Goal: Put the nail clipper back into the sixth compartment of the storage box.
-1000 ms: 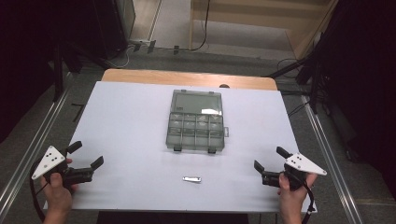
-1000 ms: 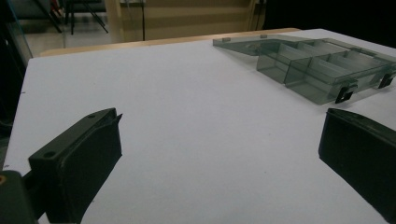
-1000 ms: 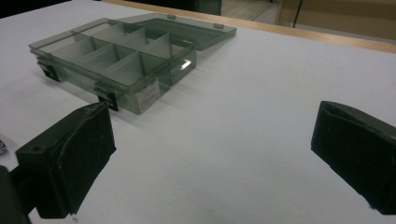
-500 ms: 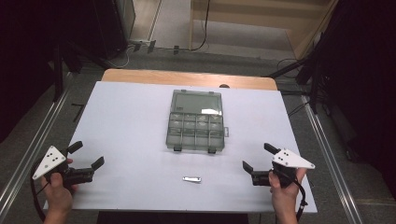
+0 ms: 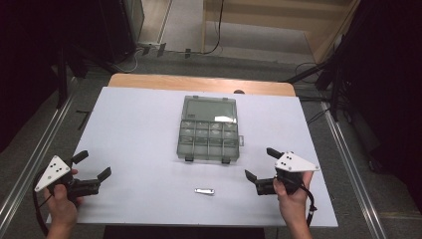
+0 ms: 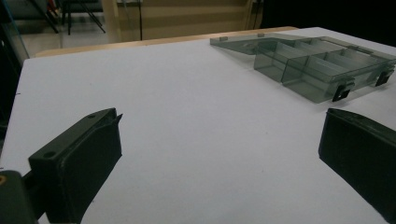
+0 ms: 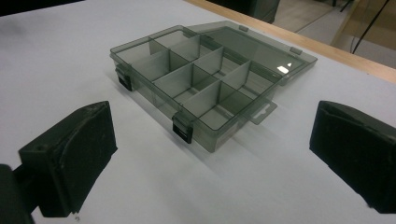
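From the high view, a white counter (image 5: 139, 129) carries a smoky transparent compartment box (image 5: 208, 130) near its middle, lid thrown open toward the far edge. The box's long axis runs from the near side to the far side, its two dark latches facing the person. In front of the box, nearer the person, lies a small metal piece (image 5: 204, 191), its long axis running left to right across the counter. The left claw (image 5: 91, 166) hangs over the near left corner, well apart from the box, jaws spread and holding nothing; the left hand (image 5: 62, 199) grips it from below. The right claw (image 5: 259, 164) sits just off the box's near right corner, jaws likewise spread and empty, held by the right hand (image 5: 292, 196). The metal piece lies between the two claws, closer to the right one.

In the left gripper view, the left claw (image 6: 219, 149) is released, its two black jaws wide apart over bare white counter (image 6: 187, 93). The compartment box (image 6: 317, 65) shows at the upper right, beyond the jaws, its lid flat on the far side.

In the right gripper view, the right claw (image 7: 212, 154) is released as well, with the compartment box (image 7: 205, 79) lying between and beyond the jaws, seen corner-on. Its dividers form empty cells, two dark latches on the near wall, and the open lid lies flat toward the wooden edge of the counter (image 7: 65, 51).
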### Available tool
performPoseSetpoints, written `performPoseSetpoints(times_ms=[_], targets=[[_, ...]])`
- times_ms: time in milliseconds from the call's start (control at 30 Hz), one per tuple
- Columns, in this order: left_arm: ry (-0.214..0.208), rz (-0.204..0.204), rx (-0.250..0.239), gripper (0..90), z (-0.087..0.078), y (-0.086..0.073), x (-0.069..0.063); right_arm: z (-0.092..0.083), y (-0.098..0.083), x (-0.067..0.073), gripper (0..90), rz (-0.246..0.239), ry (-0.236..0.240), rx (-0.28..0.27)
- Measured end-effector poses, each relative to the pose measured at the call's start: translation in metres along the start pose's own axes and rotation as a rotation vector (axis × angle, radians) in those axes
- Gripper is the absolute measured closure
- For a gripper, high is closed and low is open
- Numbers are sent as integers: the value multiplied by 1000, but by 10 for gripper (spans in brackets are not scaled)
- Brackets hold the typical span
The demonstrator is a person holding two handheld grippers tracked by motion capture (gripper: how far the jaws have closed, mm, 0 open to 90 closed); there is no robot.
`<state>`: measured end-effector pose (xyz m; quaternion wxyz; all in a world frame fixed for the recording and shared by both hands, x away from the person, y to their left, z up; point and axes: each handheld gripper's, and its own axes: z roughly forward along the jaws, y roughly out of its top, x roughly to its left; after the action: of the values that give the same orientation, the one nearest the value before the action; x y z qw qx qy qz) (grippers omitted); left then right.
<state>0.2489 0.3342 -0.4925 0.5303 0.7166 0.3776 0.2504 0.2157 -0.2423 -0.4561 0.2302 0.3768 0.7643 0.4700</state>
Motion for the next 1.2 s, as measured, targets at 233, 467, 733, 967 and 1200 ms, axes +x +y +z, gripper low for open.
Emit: performPoseSetpoints(times_ms=[233, 467, 733, 967, 1200], targets=[[-1, 1, 0, 0, 0, 0, 0, 7, 9, 7, 15, -31, 30, 19], [-2, 1, 0, 0, 0, 0, 0, 13, 16, 15, 19, -59, 61, 33], [-3, 2, 1, 0, 0, 0, 0, 20, 22, 24, 21, -87, 102, 54], [-3, 2, 0, 0, 0, 0, 0, 28, 25, 33, 31, -111, 139, 76], [-3, 3, 1, 0, 0, 0, 0, 36, 27, 41, 40, -132, 170, 103]])
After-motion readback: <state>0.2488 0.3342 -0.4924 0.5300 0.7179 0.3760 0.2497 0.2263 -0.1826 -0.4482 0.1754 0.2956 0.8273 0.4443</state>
